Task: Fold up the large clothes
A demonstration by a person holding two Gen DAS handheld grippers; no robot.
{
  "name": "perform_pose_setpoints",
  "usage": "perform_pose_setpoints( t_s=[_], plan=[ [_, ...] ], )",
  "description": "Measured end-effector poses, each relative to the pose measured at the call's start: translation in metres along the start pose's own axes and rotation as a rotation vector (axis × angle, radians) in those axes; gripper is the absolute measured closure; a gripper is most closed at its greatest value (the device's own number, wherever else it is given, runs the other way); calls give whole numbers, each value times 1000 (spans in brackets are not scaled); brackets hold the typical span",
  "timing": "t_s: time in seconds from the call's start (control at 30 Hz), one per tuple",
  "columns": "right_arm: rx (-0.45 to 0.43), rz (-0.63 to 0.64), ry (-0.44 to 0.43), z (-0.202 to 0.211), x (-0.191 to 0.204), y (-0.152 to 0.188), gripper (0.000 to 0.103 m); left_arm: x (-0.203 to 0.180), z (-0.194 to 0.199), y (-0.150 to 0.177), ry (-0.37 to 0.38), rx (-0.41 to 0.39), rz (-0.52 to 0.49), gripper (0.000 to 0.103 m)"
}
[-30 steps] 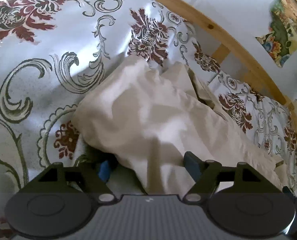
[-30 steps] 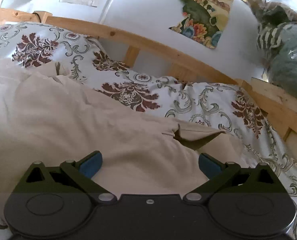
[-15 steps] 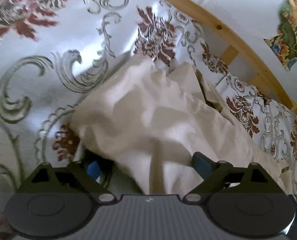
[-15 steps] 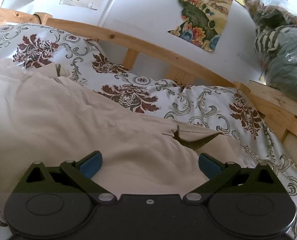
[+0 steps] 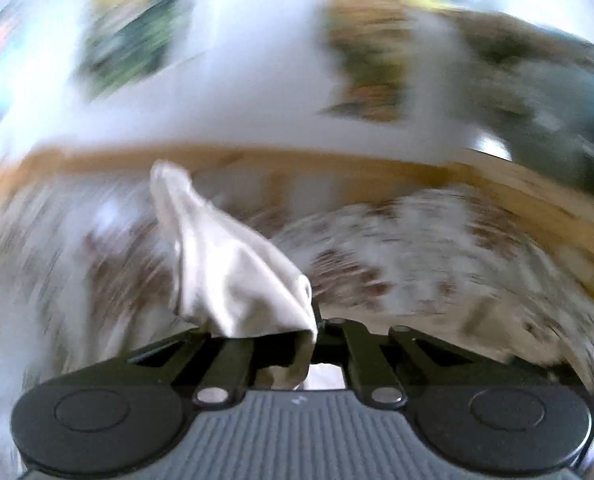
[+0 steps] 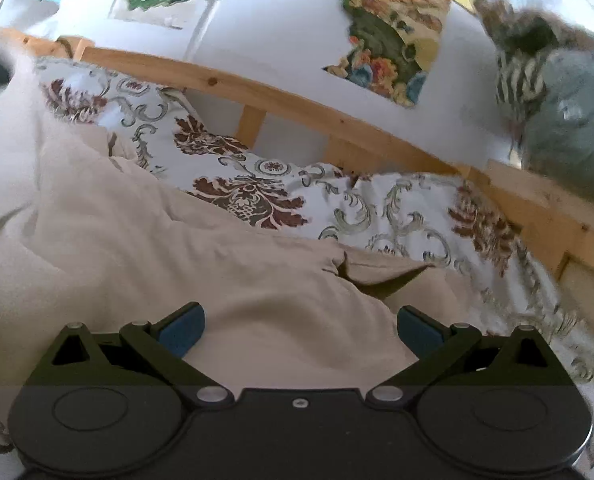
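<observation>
A bunched edge of the beige garment (image 5: 237,272) has just been clamped by the left gripper (image 5: 297,332), which was open around it a moment before, and lifted off the bed (image 6: 397,208); a fold can be begun. The right gripper (image 6: 299,330) is held wide open, empty, over the rumpled cloth.

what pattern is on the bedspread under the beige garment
Pale bedspread with dark red floral medallions and grey-green scrolls; clearest in the right wrist view.
</observation>
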State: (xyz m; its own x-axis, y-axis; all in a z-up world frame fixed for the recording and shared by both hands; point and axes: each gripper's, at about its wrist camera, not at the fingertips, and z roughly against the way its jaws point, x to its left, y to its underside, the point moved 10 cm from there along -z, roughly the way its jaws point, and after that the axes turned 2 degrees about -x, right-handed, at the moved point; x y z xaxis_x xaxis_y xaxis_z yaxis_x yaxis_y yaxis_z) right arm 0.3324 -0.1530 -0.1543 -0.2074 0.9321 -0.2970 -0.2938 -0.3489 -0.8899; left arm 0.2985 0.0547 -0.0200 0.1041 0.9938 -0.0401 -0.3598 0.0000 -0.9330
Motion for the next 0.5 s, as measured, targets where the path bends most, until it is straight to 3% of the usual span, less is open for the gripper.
perform_pose_setpoints(
  t_s=[0.1, 0.2, 0.27, 0.37, 0.5],
  plan=[
    [33, -122, -31, 2, -24, -5, 1, -50, -3, -16, 98, -5, -169, 100],
    [87, -215, 36, 19, -68, -21, 6, -88, -10, -12, 188, 47, -255, 100],
    [113, -371, 7, 41, -102, -32, 6, -109, -14, -3, 229, 76, -309, 100],
    [125, -739, -148, 78, -149, -34, 4, -138, -15, 15, 261, 96, -390, 100],
    [173, -1025, -433, 95, -164, -12, 1, -164, -14, 43, 267, 126, -457, 100]
  ],
)
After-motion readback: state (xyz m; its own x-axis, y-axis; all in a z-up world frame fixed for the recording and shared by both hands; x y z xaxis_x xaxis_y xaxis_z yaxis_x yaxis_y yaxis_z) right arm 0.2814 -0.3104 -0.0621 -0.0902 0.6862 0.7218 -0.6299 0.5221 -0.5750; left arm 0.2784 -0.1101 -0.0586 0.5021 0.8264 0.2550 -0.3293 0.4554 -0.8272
